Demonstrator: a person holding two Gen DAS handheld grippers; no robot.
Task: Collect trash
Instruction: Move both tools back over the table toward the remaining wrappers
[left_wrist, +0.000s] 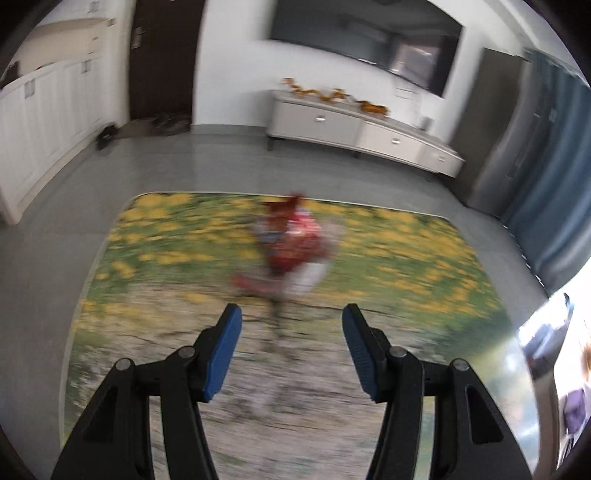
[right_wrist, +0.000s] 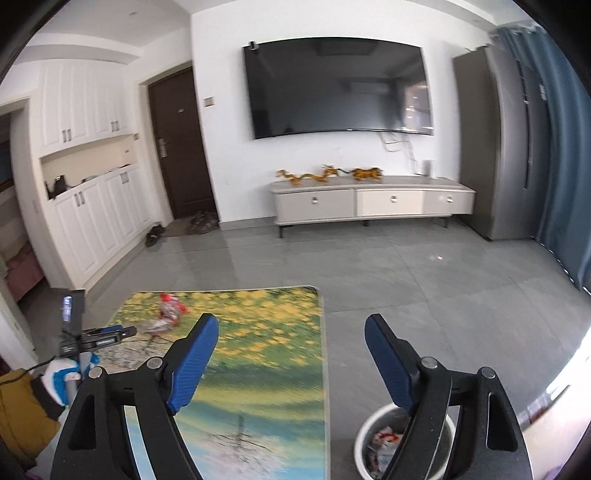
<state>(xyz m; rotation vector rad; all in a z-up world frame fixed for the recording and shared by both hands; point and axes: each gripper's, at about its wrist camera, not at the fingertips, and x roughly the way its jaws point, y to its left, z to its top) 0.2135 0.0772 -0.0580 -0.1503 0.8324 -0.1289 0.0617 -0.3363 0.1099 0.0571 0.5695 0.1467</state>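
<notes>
Crumpled red and white wrappers lie blurred on the table, which has a yellow-flower print. My left gripper is open just short of them, nothing between its blue pads. In the right wrist view the same wrappers sit near the table's far left corner, with the left gripper reaching in from the left, held by a gloved hand. My right gripper is open and empty, off the table's right edge and above a white bin that holds crumpled trash.
Grey tiled floor surrounds the table. A low TV cabinet with orange ornaments stands against the far wall under a wall TV. White cupboards, a dark door and shoes are to the left, a blue curtain to the right.
</notes>
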